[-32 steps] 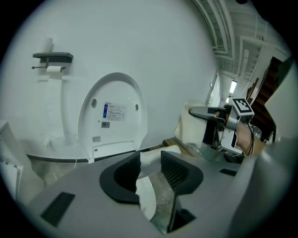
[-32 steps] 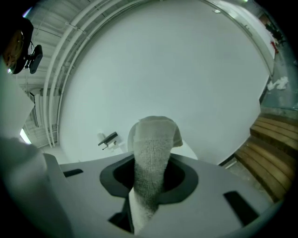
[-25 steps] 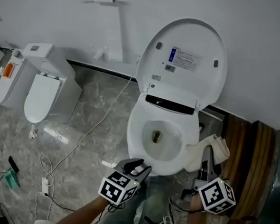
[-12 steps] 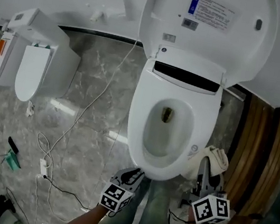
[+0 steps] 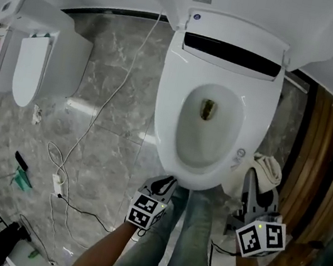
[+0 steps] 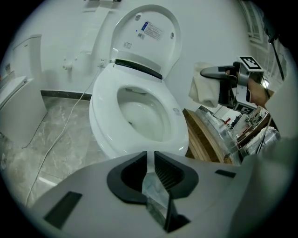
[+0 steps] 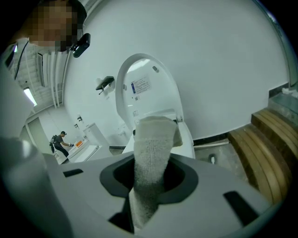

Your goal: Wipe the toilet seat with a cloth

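- The right gripper [image 5: 252, 179] pinches a cream terry cloth [image 5: 267, 171], which stands up from its jaws just beside the seat's front right edge.
- The toilet seat [image 5: 168, 113], a glossy white oval ring, lies ahead and slightly left of that gripper, its long axis running away toward the raised lid [image 5: 252, 10].
- The left gripper [image 5: 165, 185] hovers at the front rim, its jaws closing on nothing, with only a slim gap between them.
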A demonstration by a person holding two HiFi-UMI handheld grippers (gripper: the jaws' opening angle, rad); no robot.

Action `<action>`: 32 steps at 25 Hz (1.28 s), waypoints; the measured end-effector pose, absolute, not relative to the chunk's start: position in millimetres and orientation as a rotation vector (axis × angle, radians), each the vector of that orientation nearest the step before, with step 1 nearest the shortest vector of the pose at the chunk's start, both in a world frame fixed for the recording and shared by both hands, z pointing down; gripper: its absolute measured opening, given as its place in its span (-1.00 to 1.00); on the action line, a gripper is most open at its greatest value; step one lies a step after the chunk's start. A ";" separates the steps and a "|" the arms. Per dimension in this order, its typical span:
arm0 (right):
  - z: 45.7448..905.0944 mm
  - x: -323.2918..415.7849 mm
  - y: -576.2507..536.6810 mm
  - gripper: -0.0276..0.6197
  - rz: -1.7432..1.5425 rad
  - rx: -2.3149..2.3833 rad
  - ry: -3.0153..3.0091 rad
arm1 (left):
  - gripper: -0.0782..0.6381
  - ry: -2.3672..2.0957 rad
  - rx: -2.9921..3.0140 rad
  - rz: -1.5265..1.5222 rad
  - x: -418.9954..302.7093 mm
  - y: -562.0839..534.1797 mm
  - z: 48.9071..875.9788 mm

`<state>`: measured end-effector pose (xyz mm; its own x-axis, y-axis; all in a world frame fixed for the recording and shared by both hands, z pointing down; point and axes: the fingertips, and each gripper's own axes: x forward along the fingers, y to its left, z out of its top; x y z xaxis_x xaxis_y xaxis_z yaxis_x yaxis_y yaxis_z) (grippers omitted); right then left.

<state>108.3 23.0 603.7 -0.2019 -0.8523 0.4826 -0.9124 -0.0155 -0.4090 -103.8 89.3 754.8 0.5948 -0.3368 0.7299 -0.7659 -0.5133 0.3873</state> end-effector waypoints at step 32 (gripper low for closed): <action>728.8 147.8 -191.5 -0.61 0.424 0.715 -1.988 | -0.71 -1.082 1.949 0.370 -11.2 -125.1 656.8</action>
<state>147.8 -191.5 728.8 -0.3808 -0.3107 0.8709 -0.6390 0.7692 -0.0050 -11.2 -125.1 656.8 0.5808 -0.5490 0.6011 -0.8022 -0.2603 0.5373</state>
